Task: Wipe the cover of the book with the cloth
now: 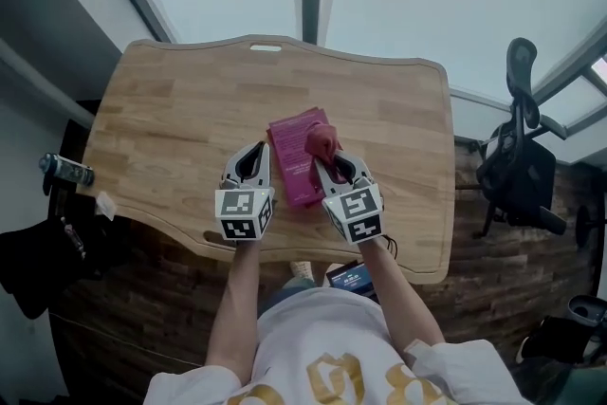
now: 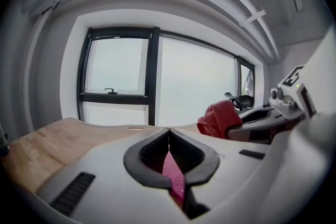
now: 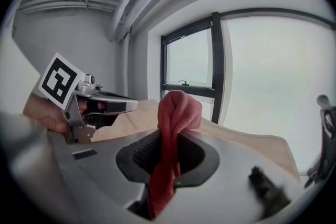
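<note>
Left fingers (image 2: 149,153) closed on the pink book (image 1: 290,145) edge; right fingers (image 3: 137,157) clamp the red cloth (image 3: 178,107). Risk: my thin pinch slips and the book skids on the desk (image 1: 161,109) under wiping pressure

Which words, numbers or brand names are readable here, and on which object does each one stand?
No text is readable.
book: the print on the pink cover is too small.
left gripper, right gripper: only square black-and-white markers, no letters.
shirt: gold print, cut off by the picture edge, unreadable.
</note>
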A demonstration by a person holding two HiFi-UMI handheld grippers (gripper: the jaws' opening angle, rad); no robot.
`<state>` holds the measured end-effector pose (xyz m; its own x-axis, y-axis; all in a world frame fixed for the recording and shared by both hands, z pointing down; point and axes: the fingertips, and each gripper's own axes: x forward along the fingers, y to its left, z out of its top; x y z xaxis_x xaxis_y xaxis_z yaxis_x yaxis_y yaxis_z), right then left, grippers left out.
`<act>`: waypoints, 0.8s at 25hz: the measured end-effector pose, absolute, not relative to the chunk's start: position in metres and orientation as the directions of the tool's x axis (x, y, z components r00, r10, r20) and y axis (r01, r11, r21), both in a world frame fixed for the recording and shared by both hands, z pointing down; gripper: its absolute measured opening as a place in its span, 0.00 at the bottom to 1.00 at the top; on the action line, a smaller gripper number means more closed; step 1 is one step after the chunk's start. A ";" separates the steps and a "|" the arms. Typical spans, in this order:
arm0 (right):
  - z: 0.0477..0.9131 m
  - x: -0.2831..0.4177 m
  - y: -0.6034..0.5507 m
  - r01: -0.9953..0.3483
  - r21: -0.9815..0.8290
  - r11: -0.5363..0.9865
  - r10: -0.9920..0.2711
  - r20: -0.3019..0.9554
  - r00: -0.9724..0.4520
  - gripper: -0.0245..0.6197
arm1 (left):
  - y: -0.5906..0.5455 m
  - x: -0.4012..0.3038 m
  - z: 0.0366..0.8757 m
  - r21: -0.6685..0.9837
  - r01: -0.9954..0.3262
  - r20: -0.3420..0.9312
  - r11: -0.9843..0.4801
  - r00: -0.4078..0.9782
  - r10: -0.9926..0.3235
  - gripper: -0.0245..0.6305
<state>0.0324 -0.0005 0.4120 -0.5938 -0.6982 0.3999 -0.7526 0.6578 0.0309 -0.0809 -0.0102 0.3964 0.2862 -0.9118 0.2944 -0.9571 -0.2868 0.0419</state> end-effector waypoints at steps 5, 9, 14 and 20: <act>0.392 0.045 0.014 -0.726 0.048 0.686 -0.693 0.348 -0.631 0.14 | 0.003 -0.068 0.377 0.046 -0.968 0.260 -0.246 0.249 -0.933 0.06; 0.379 0.058 0.022 -0.730 0.049 0.682 -0.707 0.299 -0.641 0.14 | 0.019 -0.052 0.373 0.027 -0.973 0.249 -0.230 0.229 -0.941 0.06; 0.375 0.061 0.035 -0.712 0.052 0.700 -0.694 0.286 -0.661 0.14 | 0.034 -0.057 0.373 0.026 -0.981 0.251 -0.194 0.195 -0.948 0.06; 0.377 0.062 0.049 -0.701 0.070 0.710 -0.687 0.291 -0.666 0.14 | 0.046 -0.056 0.369 0.024 -0.983 0.251 -0.180 0.180 -0.951 0.06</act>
